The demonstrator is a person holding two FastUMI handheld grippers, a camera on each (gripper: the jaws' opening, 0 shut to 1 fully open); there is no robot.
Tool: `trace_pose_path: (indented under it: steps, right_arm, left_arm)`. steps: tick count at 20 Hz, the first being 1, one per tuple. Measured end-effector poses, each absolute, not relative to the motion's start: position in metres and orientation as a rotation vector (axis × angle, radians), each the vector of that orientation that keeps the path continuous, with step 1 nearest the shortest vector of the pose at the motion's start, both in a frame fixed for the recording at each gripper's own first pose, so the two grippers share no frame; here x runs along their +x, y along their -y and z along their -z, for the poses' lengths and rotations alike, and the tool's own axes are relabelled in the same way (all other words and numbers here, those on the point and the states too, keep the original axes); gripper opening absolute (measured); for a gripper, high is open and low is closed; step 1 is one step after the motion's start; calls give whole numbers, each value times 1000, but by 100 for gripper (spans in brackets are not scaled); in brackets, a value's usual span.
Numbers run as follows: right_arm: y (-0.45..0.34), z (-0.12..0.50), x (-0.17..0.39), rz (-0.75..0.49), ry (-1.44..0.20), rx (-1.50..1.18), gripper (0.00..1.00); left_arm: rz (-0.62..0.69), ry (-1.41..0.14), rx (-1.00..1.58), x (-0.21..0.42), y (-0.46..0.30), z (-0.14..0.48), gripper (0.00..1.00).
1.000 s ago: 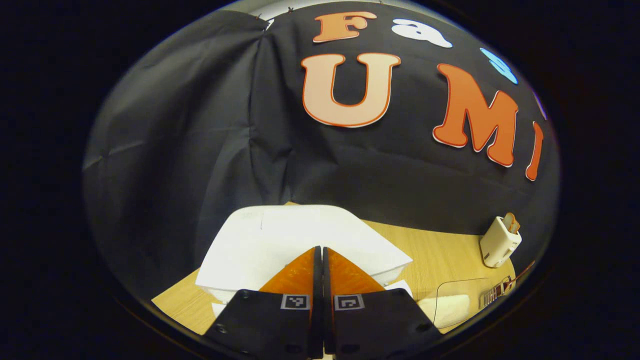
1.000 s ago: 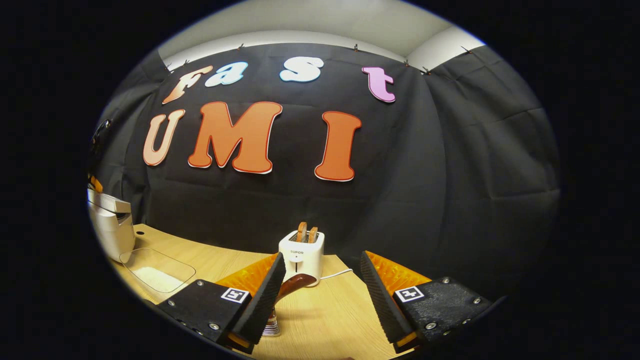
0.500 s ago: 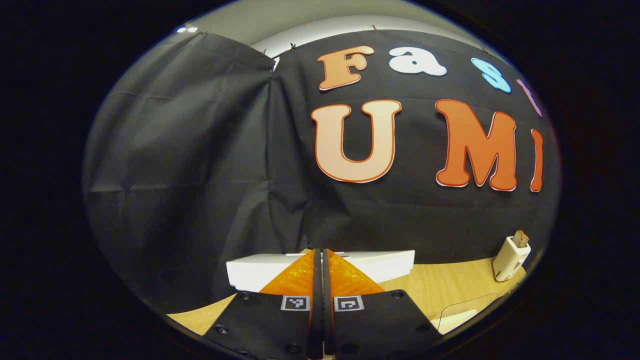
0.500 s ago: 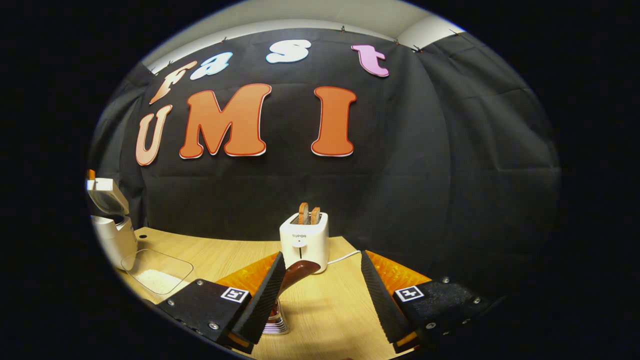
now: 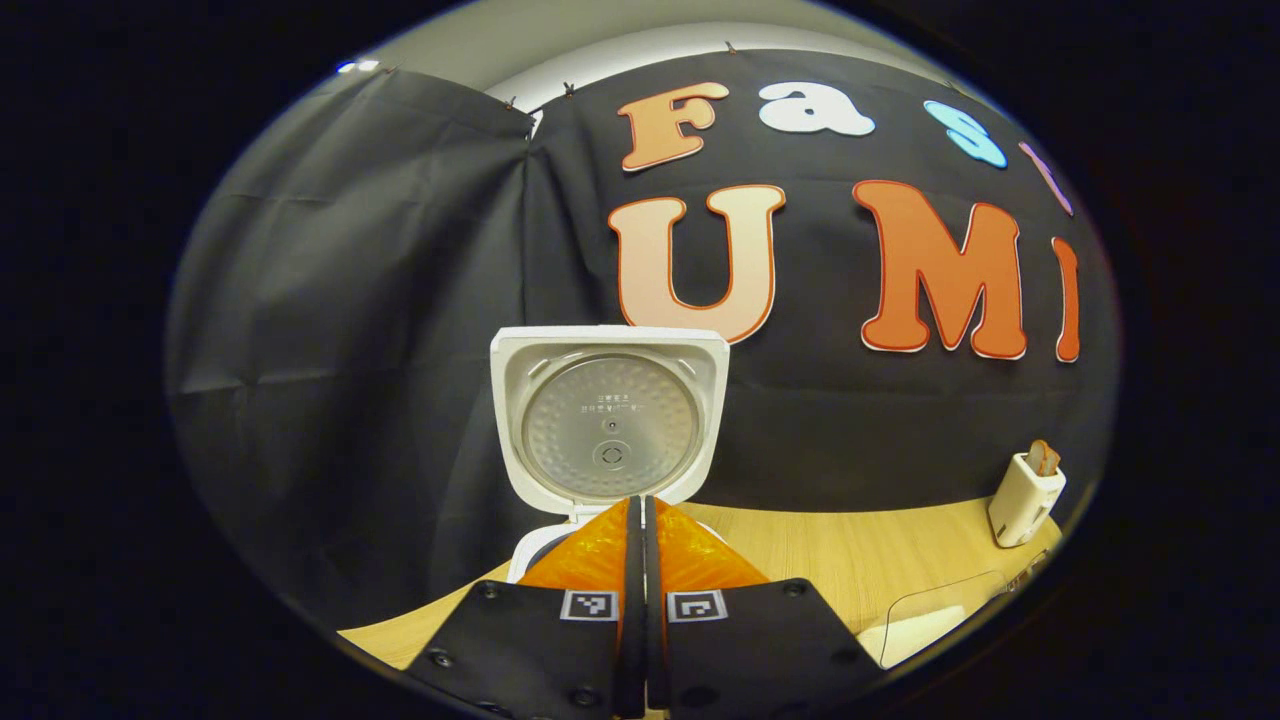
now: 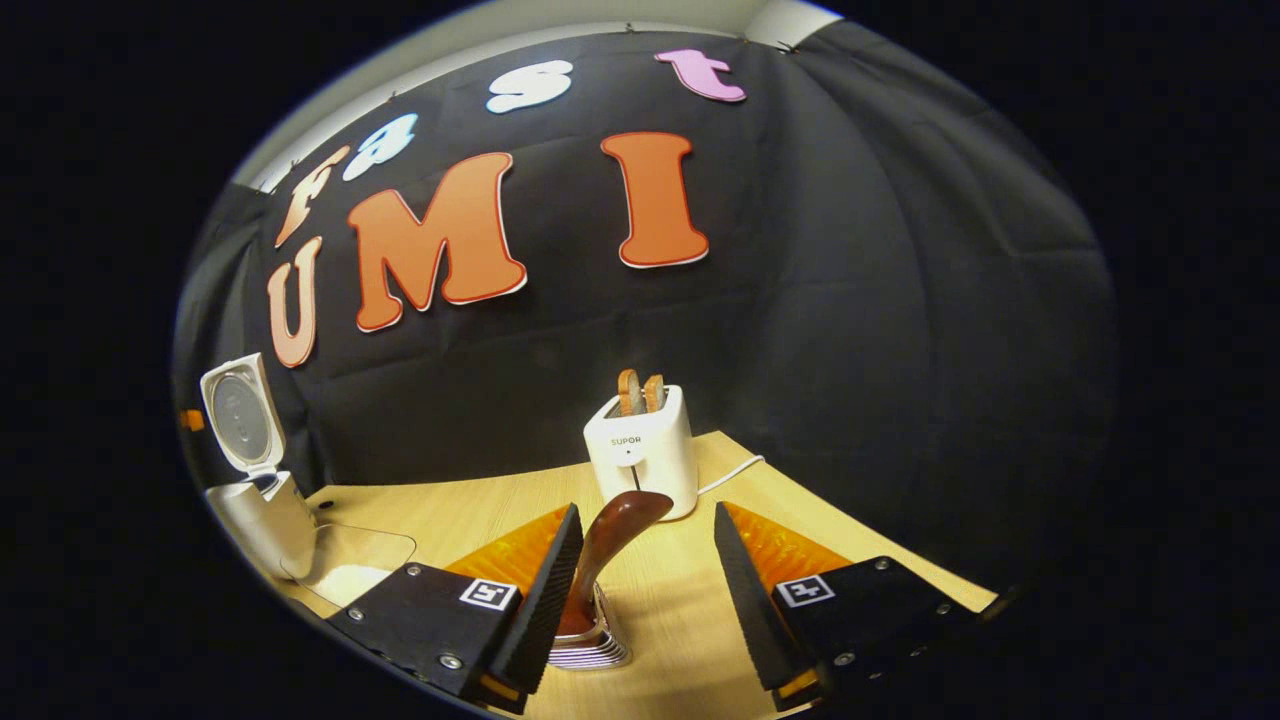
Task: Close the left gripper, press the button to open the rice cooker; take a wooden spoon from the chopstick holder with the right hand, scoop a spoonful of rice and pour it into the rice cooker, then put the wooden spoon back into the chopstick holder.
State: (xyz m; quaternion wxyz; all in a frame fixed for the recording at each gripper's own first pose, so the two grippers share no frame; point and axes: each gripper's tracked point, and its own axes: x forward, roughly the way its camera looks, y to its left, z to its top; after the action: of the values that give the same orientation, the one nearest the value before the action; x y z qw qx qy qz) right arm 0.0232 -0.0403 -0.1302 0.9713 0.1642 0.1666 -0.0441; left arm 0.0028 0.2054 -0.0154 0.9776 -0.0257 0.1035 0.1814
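Rice cooker (image 5: 608,425) lid up, left gripper (image 5: 640,515) fingers together.
Right gripper (image 6: 640,560) spread apart around wooden spoon (image 6: 610,545) standing in chopstick holder (image 6: 592,645).

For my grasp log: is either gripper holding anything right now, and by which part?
Nothing is held. The left gripper is shut on nothing; the right gripper is open around the wooden spoon handle, not clamped.

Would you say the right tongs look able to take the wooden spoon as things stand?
Probably yes: the right tongs are open, the wooden spoon leans from the chopstick holder between the fingers, against the left one, with nothing blocking.
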Motion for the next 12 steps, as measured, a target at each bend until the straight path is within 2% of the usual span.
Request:
trace_pose_path:
  steps: [2,5,12]
  right_arm:
    - [36,132,27,81,-339,405,74]
    - [35,129,34,68,-321,486,57]
    - [24,124,34,15,-316,506,42]
  left_arm:
    - [-355,-214,-48,5,-201,20,4]
    - [-357,-222,-43,3,-202,24,4]
    - [-359,-241,-51,-1,-201,31,4]
